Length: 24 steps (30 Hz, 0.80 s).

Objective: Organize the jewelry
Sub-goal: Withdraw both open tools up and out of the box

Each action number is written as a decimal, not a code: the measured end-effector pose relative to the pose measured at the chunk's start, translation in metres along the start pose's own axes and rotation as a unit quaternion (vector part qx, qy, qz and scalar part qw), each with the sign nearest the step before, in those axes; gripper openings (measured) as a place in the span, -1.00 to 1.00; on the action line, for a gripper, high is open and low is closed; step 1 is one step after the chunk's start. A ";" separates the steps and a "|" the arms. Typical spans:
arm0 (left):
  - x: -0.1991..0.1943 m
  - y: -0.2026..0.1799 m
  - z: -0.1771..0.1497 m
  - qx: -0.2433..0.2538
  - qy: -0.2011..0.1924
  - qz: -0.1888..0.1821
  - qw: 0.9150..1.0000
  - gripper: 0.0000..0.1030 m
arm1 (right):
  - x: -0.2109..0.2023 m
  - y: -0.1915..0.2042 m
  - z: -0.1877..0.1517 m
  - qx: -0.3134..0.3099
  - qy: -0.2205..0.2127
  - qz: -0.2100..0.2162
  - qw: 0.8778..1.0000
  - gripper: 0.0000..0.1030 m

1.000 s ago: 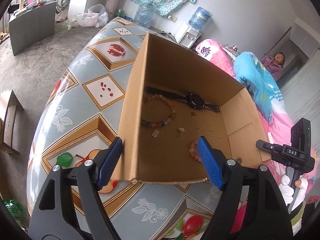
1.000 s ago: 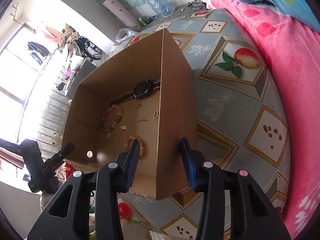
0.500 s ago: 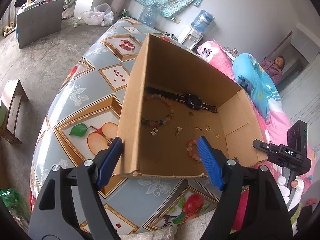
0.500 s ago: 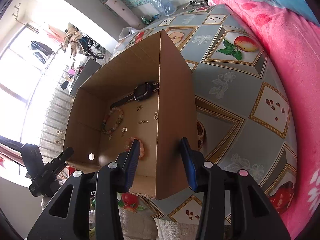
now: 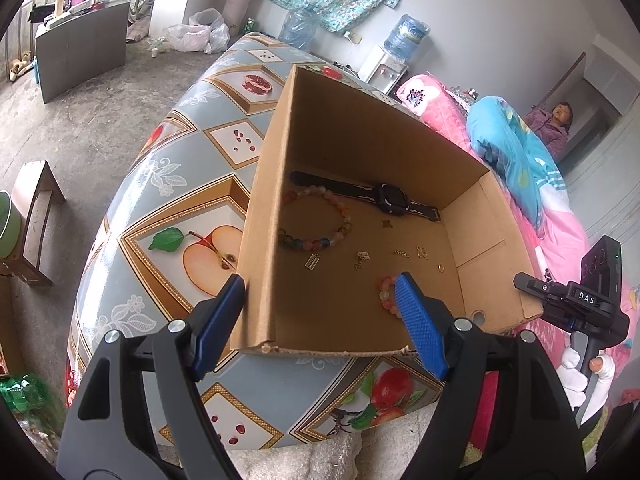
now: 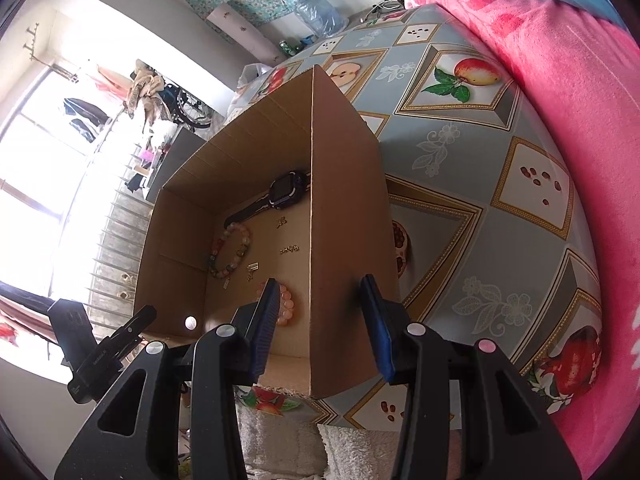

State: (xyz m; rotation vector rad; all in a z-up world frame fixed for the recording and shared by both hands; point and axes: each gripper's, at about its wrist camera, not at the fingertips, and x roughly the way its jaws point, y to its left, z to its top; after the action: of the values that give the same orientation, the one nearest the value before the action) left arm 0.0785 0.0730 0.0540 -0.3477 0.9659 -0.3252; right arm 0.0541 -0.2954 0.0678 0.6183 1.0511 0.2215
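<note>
An open cardboard box (image 5: 360, 152) sits on the fruit-patterned table (image 5: 160, 184). Inside lie a black watch (image 5: 390, 198), a multicoloured bead bracelet (image 5: 308, 244), a pink bead bracelet (image 5: 384, 292) and several small gold charms (image 5: 362, 258). My left gripper (image 5: 320, 280) spans the box's near left corner, with one pad outside the left wall and the other inside. My right gripper (image 6: 320, 282) holds the near right corner of the box (image 6: 348, 200), one pad inside by the pink bracelet (image 6: 288, 304) and one on the outer wall. The watch (image 6: 288, 188) lies at the back.
The box's near edge is close to the table's front edge, where a white fluffy cloth (image 5: 304, 456) hangs. A pink-covered bed (image 6: 560, 60) borders the table on the right. A person (image 5: 554, 124) sits far back. A wooden stool (image 5: 36, 224) stands on the floor to the left.
The box has slid over the tablecloth toward the table's near edge, staying fixed between both grippers. Neither jaw opening has altered.
</note>
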 end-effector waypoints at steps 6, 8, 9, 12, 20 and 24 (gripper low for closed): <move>-0.024 -0.017 -0.012 0.046 -0.048 0.065 0.996 0.45 | -0.019 0.010 -0.006 -0.029 -0.045 -0.033 0.998 -0.18; -0.038 -0.026 -0.017 0.065 -0.073 0.090 0.991 0.49 | -0.034 0.018 -0.013 -0.053 -0.081 -0.061 0.994 -0.13; -0.046 -0.030 -0.020 0.072 -0.086 0.101 0.989 0.52 | -0.041 0.021 -0.016 -0.063 -0.097 -0.070 0.991 -0.08; -0.065 -0.043 -0.024 0.099 -0.115 0.135 0.979 0.65 | -0.063 0.036 -0.031 -0.102 -0.154 -0.110 0.977 0.12; -0.105 -0.071 -0.024 0.121 -0.182 0.188 0.958 0.80 | -0.098 0.082 -0.067 -0.213 -0.274 -0.174 0.922 0.60; -0.110 -0.085 -0.030 0.130 -0.192 0.185 0.955 0.82 | -0.108 0.090 -0.078 -0.211 -0.306 -0.160 0.914 0.63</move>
State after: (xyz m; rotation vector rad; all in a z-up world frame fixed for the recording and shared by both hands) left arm -0.0146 0.0384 0.1558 0.0177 0.5770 -0.0354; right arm -0.0559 -0.2425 0.1730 0.0923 0.4559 -0.0406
